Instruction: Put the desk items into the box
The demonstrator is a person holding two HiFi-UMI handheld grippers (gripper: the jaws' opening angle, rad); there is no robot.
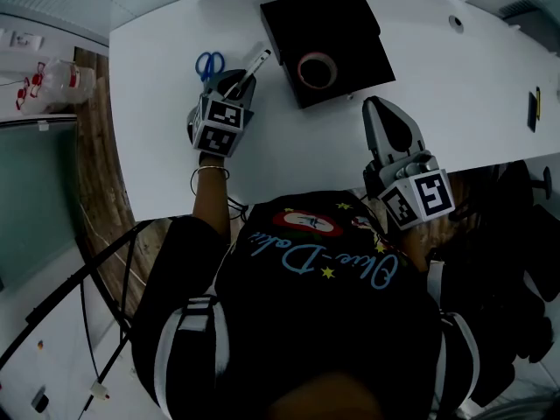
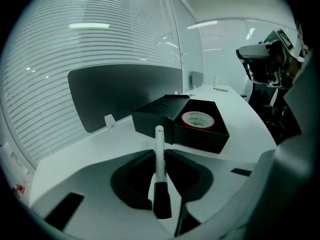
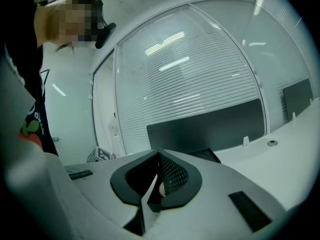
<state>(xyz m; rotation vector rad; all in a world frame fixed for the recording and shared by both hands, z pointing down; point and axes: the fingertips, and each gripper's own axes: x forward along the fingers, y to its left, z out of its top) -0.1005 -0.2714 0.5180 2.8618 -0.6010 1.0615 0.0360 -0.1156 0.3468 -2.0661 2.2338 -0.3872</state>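
My left gripper (image 1: 234, 84) is shut on a white marker pen (image 1: 254, 66) with a black cap, held above the white desk (image 1: 157, 147) just left of the box. In the left gripper view the pen (image 2: 159, 159) stands between the pads and points toward the open black box (image 2: 202, 134). A red tape roll (image 2: 197, 119) lies inside the box (image 1: 350, 24); the same roll (image 1: 317, 70) shows in the head view. My right gripper (image 1: 378, 105) hovers over the desk's near edge below the box, shut with nothing in it (image 3: 159, 154).
Blue-handled scissors (image 1: 209, 63) lie on the desk left of the pen. A dark partition screen (image 2: 125, 91) stands along the desk's far edge. A small black item (image 1: 532, 110) lies at the far right, and a plastic bottle (image 1: 54, 80) rests off the desk at left.
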